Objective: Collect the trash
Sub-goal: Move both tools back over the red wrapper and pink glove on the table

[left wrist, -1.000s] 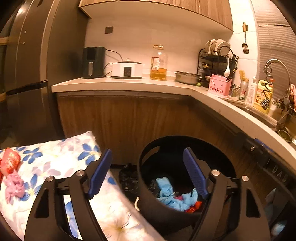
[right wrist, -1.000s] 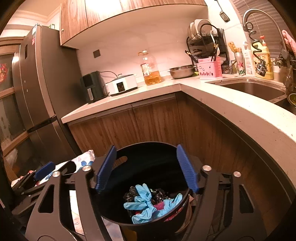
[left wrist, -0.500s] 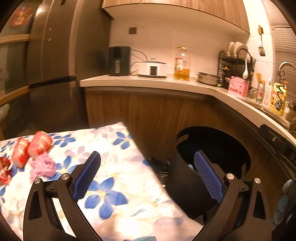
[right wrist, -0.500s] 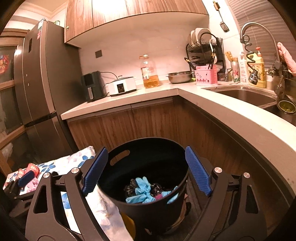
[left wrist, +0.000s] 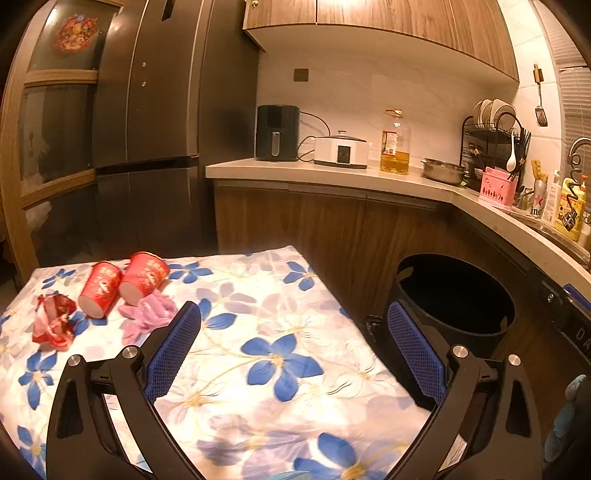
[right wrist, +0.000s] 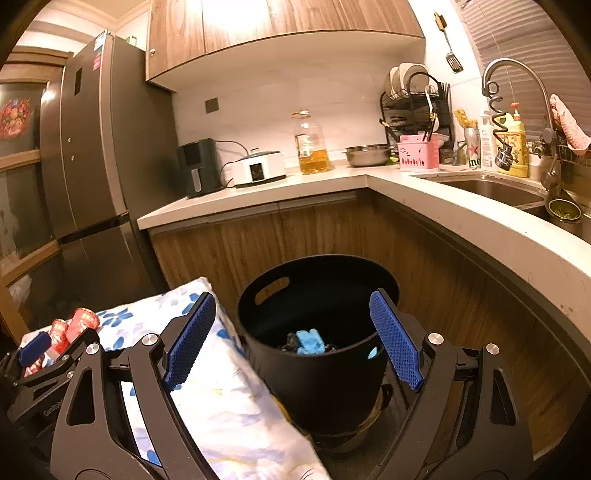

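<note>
Red cups [left wrist: 123, 286] are being brought into view; left gripper [left wrist: 291, 354] and right gripper [right wrist: 291, 339] are being held wider, empty, back from bin [right wrist: 317, 332].

Warm orange light pours from under the cabinets [left wrist: 388, 22], glare on the wall [right wrist: 295, 88]. Fridge [left wrist: 147, 129] side sits dim. Heavy fisheye bending, black corners, slight blur along the bottom edges.

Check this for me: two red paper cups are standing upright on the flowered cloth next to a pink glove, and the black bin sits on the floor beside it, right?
Nearly. The two red paper cups are not upright; the left wrist view shows them lying on their sides on the flowered cloth. The pink glove is next to them, and the black bin sits beside the cloth.
</note>
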Tool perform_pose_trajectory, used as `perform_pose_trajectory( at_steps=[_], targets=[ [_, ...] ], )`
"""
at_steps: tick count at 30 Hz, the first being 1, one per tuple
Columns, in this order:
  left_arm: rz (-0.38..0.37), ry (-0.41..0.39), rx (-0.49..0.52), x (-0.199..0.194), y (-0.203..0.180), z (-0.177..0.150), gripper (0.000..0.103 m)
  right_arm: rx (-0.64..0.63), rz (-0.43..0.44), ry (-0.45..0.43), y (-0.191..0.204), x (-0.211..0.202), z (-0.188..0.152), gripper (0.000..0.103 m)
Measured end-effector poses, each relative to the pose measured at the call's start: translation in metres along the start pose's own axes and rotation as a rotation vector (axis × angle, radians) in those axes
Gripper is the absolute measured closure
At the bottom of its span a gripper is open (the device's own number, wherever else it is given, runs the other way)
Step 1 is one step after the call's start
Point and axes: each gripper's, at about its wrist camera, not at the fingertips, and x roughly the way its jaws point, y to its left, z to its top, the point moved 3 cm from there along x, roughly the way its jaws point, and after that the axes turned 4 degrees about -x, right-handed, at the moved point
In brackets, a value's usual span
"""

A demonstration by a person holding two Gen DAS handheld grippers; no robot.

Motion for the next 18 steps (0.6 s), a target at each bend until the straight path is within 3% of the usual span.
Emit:
perform_pose_trajectory(
  at_steps=[18],
  targets=[
    [0.097, -0.013, -0.084, -0.028, 0.079, -0.001, 0.006, -0.047, 0.103, 0.006, 0.080, -0.019, -0.015, 0.019]
  ],
)
